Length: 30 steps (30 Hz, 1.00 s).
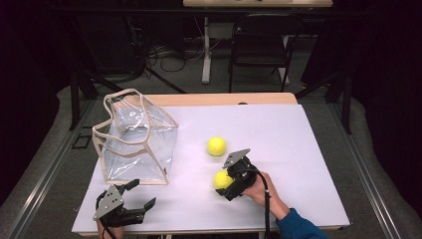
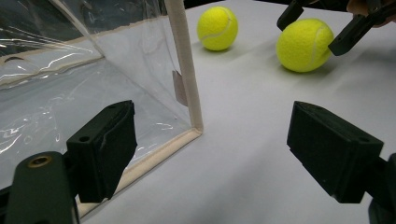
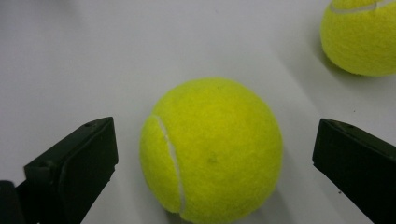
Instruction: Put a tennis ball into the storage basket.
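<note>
The near ball (image 3: 211,149) is straddled by the right claw (image 1: 230,180), spread wide for gripping; the left claw (image 1: 134,196) is held wide beside the clear bag (image 1: 137,142).

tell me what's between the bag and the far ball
Nothing: bare white table lies between the clear bag and the far ball, as the high view shows. The near ball sits between the right gripper's open jaws.

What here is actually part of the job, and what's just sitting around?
In use: right gripper, open around the nearer yellow felt tennis ball; second yellow tennis ball; clear plastic cream-trimmed bag; open left gripper.
Background: black chair, floor cables.
</note>
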Each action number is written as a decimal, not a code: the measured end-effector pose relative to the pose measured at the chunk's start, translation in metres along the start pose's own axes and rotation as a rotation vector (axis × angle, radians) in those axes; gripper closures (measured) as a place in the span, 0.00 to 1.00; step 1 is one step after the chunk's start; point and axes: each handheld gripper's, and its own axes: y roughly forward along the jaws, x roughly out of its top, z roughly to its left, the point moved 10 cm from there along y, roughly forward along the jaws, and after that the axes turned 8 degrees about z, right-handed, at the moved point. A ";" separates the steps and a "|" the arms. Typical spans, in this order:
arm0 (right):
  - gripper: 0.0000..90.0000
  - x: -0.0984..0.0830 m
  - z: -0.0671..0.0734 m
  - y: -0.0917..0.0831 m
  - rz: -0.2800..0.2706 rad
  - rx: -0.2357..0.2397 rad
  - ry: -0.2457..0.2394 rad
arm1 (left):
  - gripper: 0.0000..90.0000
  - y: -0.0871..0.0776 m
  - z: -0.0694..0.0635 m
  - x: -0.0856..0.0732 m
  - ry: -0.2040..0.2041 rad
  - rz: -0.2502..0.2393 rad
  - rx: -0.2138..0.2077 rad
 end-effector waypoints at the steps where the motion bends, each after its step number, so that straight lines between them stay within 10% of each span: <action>1: 0.00 0.000 0.000 0.000 0.001 0.000 -0.001 | 0.18 0.000 0.000 0.000 0.000 0.000 0.000; 17: 0.00 -0.003 0.000 0.008 0.033 0.017 0.010 | 0.18 0.000 0.000 0.000 -0.002 0.003 -0.004; 30: 0.22 -0.006 -0.001 0.011 0.064 0.014 0.014 | 0.18 0.000 0.001 -0.001 -0.007 0.003 -0.003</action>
